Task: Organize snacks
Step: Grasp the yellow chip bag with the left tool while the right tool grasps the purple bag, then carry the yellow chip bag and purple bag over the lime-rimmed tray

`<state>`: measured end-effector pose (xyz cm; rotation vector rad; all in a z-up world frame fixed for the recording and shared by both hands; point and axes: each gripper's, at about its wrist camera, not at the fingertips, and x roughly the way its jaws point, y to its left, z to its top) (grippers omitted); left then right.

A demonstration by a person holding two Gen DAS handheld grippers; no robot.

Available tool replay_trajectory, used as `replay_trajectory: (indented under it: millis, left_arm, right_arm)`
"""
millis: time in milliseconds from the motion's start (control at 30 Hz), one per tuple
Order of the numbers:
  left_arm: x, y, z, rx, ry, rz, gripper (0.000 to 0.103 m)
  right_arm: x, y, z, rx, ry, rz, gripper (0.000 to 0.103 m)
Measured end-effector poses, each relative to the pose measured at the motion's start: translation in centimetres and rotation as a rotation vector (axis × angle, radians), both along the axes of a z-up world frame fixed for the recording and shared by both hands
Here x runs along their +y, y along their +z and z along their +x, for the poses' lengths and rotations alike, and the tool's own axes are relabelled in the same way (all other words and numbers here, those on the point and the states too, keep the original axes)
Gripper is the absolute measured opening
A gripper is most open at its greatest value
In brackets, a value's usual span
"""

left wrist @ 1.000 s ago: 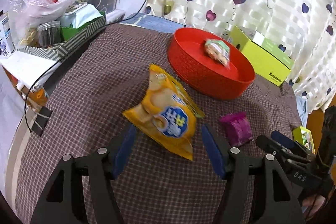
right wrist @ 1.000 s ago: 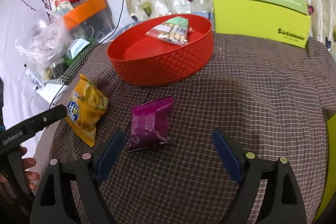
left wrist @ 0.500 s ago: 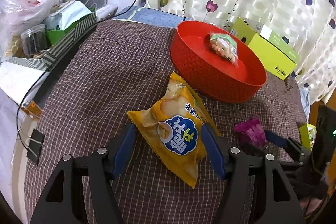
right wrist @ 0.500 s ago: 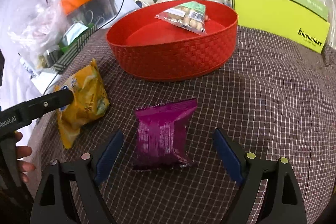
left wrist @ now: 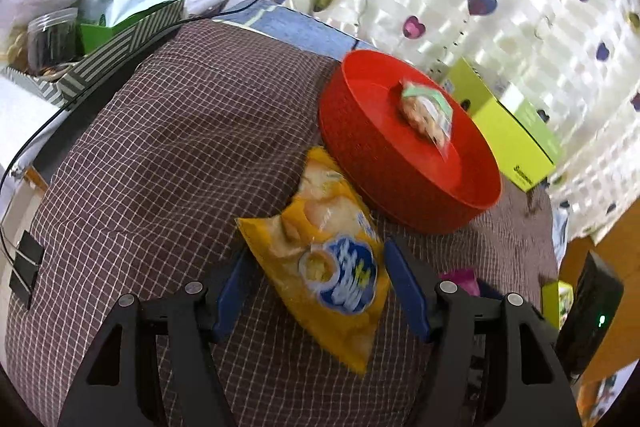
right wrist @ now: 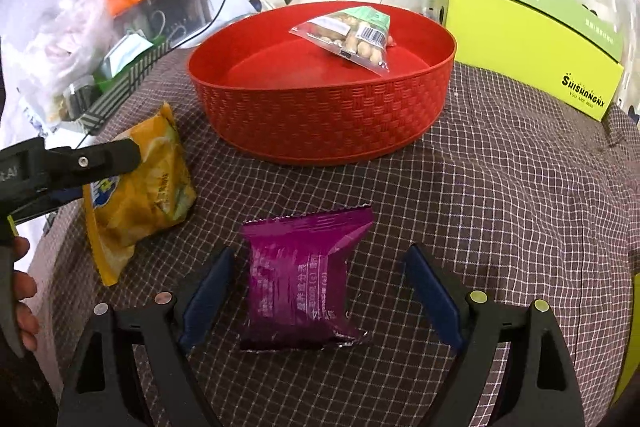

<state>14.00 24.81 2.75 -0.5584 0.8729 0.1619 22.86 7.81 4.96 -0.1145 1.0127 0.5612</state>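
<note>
Here, two pickups are set up on the checked cloth (right wrist: 500, 187). Risk: each packet is a slippery, puffed film, so pads closing on an edge may squeeze it out sideways. The left gripper (left wrist: 322, 291), jaws released, straddles the yellow chip bag (left wrist: 324, 263), which lies askew between them. The right gripper (right wrist: 318, 299), also spread, brackets the purple packet (right wrist: 300, 279), nearer its left pad. The red basket (right wrist: 320, 123) lies beyond.
</note>
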Motion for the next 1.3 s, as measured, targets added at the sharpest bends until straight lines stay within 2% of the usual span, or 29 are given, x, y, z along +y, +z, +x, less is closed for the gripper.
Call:
replay_trajectory:
  millis: [133,300,400,500,567,667,1000,1300]
  left_arm:
    - [-0.3,-1.0,0.7,0.049,0.003,0.000,0.066]
    - [-0.9,-1.8,0.9,0.064,-0.004,-0.003,0.066]
    - [-0.9,-1.7,0.6,0.050,0.007,-0.003,0.066]
    - [-1.0,-1.5,0.6,0.046,0.008,0.013,0.064]
    - [-1.1,-1.4,0.5,0.036,0.006,0.018,0.062]
    - [-0.9,-1.4,0.4,0.025,0.010,0.014,0.061]
    - [-1.5,-0.7,-0.5,-0.006,0.004,0.017,0.058]
    - [-3.6,0.8,-1.4,-0.032,-0.052,0.026,0.058]
  right_arm:
    - [0.0,-0.1,-0.1,-0.013,-0.001,-0.014,0.088]
    - [-0.3,-0.1,-0.2,-0.018,-0.009,-0.016,0.086]
    - [-0.7,0.0,-0.3,-0.026,-0.028,-0.010,0.076]
    - [-1.0,0.2,-0.5,-0.032,-0.036,-0.001,0.062]
    - [-1.1,0.3,-0.6,-0.036,-0.037,0.000,0.048]
    - [-1.4,0.4,-0.7,-0.035,-0.050,0.007,0.042]
    - [-2.9,1.3,-1.7,-0.051,-0.088,0.031,0.036]
    - [-5.2,3.0,-2.9,-0.074,-0.132,0.054,0.036]
